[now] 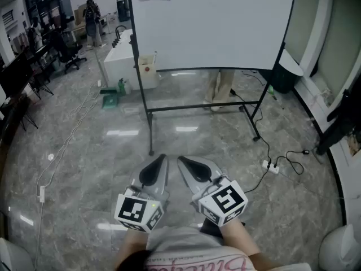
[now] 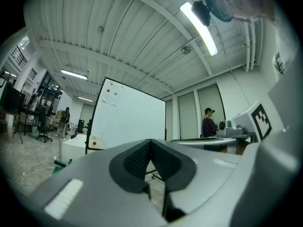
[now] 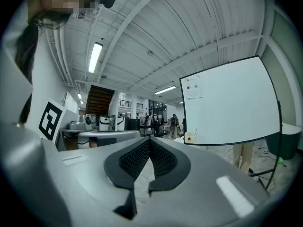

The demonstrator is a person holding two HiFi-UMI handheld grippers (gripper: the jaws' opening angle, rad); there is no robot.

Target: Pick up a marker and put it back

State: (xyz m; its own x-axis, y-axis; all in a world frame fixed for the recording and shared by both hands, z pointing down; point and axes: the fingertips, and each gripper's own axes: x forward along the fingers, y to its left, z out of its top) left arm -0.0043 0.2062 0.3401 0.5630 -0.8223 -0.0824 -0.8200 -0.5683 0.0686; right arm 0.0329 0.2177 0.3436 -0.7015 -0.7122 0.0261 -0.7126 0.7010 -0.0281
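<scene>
A large whiteboard (image 1: 211, 24) on a black rolling stand stands ahead of me across the marble floor. A small cream holder (image 1: 148, 64) hangs at its lower left corner, with a thin marker (image 3: 195, 131) sticking up from it. The holder (image 2: 94, 141) also shows small in the left gripper view. My left gripper (image 1: 163, 157) and right gripper (image 1: 181, 159) are held side by side low in front of me, well short of the board. The left gripper (image 2: 151, 142) is shut with nothing in it. The right gripper (image 3: 149, 140) is shut and empty too.
The stand's legs and crossbar (image 1: 203, 107) reach toward me. A cable and power strip (image 1: 272, 166) lie on the floor at right. A white cabinet (image 1: 119, 58), a green object (image 1: 110, 98) and office chairs (image 1: 70, 52) are at left. A person's legs (image 1: 223, 88) show behind the board.
</scene>
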